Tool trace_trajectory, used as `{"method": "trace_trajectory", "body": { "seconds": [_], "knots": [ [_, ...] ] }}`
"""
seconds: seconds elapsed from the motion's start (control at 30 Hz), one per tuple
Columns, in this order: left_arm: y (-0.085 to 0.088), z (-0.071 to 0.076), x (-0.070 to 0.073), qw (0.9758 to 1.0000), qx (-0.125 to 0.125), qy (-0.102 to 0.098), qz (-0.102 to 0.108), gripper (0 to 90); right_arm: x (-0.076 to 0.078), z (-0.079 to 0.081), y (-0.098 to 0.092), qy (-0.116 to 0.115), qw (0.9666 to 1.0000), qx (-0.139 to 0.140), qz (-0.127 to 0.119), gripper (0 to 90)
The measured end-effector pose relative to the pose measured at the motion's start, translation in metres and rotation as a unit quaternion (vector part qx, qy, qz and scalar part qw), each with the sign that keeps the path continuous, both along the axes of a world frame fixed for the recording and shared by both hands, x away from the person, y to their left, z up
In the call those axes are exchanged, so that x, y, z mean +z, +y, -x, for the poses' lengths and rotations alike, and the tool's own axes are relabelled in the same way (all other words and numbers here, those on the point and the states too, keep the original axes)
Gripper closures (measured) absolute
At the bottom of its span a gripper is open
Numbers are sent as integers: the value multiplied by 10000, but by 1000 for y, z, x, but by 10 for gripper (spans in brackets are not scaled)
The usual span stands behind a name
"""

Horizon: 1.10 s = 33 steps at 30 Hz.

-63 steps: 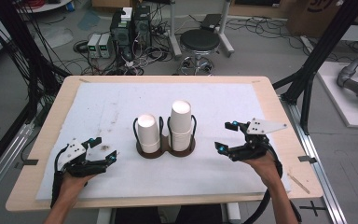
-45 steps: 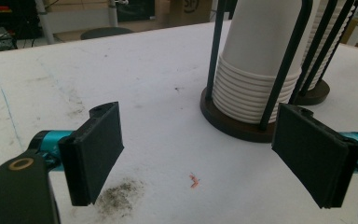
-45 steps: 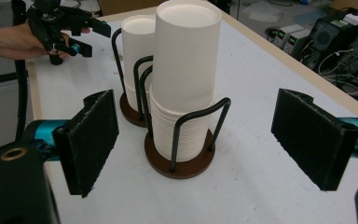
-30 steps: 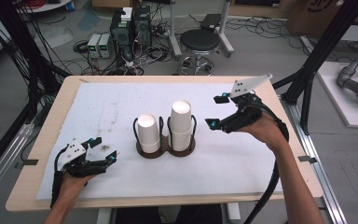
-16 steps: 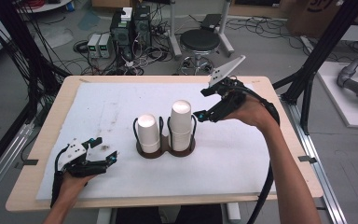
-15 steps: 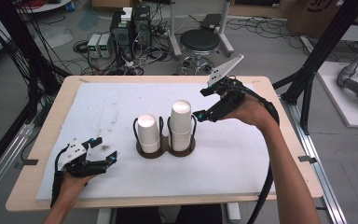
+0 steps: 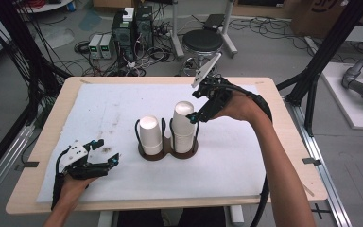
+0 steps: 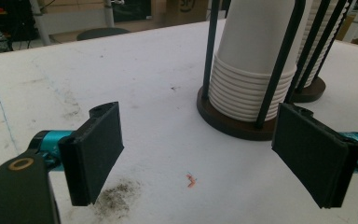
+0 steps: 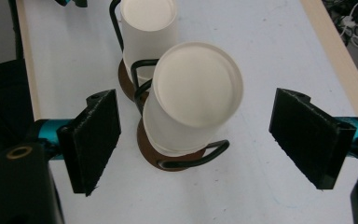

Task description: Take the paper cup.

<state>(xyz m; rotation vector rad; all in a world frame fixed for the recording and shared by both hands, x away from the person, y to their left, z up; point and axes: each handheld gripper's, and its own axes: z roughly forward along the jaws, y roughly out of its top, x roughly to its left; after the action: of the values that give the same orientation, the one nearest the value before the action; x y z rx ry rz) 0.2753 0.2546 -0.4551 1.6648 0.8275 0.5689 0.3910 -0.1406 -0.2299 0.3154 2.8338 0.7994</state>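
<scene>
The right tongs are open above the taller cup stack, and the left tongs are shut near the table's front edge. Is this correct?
Not quite: the left tongs are open too, as the left gripper view shows, its jaws standing wide apart. The right tongs are indeed open above the taller cup stack.

The right hand-held gripper [image 7: 199,105] hovers beside the taller cup stack [image 7: 183,126], left hand-held gripper [image 7: 105,152] near the table's front.

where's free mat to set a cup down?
Free: mat between its far left corner and the cup holder; the near strip right of the left gripper. Crowded: centre, where the right gripper hangs at the taller stack.
</scene>
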Motion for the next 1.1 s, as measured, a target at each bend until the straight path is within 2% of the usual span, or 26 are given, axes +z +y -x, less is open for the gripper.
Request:
{"method": "trace_trajectory", "body": {
  "seconds": [0.33,0.53,0.87,0.93,1.0,1.1],
  "knots": [
    [0,-1,0,10000,-25,55,-3,161,-11,-13,16,136,9997,-10,218,168],
    [0,-1,0,10000,-30,76,3,161,-18,-15,22,263,9994,62,233,168],
    [0,-1,0,10000,-33,83,1,161,-23,-20,25,347,9988,54,341,172],
    [0,-1,0,10000,-37,80,0,161,-22,-20,24,366,9988,85,321,255],
    [0,-1,0,10000,-45,72,-3,161,-22,-19,24,377,9986,119,338,265],
    [0,-2,0,10000,-44,74,-11,162,-21,-17,24,377,9985,121,370,338]
  ]
}}
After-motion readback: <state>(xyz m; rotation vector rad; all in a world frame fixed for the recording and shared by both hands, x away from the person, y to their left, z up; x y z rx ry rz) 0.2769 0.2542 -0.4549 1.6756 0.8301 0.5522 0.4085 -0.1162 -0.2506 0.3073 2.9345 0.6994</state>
